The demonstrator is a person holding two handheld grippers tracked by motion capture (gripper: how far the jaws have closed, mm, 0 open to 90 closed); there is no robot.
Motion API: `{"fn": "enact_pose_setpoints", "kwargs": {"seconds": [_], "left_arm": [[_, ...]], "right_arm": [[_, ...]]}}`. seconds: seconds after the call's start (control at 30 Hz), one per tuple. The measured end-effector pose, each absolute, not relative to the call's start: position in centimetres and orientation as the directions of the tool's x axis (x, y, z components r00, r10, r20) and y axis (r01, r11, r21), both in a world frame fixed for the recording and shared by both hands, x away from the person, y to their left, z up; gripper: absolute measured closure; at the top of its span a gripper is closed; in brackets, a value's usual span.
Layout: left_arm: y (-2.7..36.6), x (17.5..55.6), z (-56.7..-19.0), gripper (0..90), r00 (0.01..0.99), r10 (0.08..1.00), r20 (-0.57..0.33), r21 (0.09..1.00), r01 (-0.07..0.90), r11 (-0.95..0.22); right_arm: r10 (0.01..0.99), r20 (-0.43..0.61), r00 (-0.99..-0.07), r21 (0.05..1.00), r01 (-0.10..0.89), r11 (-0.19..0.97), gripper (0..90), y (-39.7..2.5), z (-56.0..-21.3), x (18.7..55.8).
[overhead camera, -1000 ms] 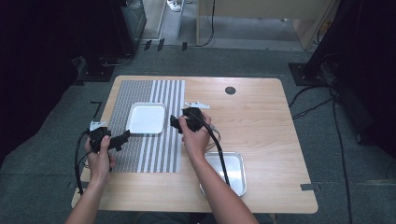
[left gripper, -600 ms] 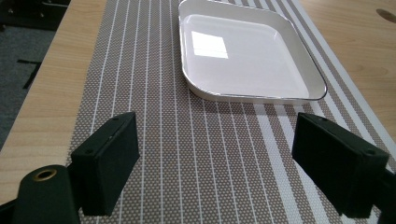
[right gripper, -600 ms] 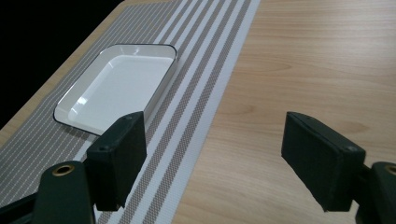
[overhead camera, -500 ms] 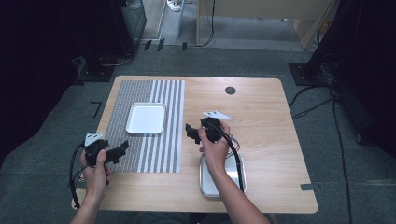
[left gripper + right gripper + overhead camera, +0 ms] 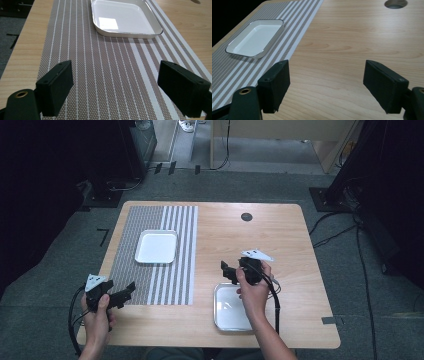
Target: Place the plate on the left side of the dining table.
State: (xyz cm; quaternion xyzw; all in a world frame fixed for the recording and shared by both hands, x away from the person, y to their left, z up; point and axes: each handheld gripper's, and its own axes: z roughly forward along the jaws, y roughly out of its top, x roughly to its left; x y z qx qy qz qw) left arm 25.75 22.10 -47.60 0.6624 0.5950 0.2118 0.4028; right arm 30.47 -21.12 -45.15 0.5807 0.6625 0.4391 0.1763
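R gripper (image 5: 226, 268) back, tray (image 5: 156, 246) far

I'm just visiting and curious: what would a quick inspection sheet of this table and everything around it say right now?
Surface: wooden table with a round grommet hole; striped placemat on its left half.
Job's things: white tray on the placemat; second white tray on bare wood near the front edge, partly under the right hand. Both look empty.
Clutter: nothing seen.
Grippers: left gripper over the placemat's front edge, jaws wide apart, holding nothing; right gripper just beyond the second tray, jaws wide apart, holding nothing.
Cables: one trails from each gripper; more lie on the floor at right.
Surroundings: grey carpet, dark equipment at both sides.
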Motion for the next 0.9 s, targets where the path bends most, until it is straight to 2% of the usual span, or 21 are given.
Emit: {"fn": "enact_pose_setpoints", "kwargs": {"seconds": [0.47, 0.9], "left_arm": [[22.7, 24.3, -48.1, 11.8, 0.215, 0.964, -0.154, 0.802, 0.597, -0.005], [24.3, 23.7, -49.6, 11.6, 0.186, 0.975, -0.12, 0.788, 0.615, -0.02]], "right_arm": [[0.944, 0.253, -0.213, 0.803, 0.591, -0.082, 21.4, -26.4, -45.2, 27.7], [0.968, 0.213, -0.133, 0.81, 0.578, -0.099, 21.1, -32.3, -46.6, 25.9]]}}
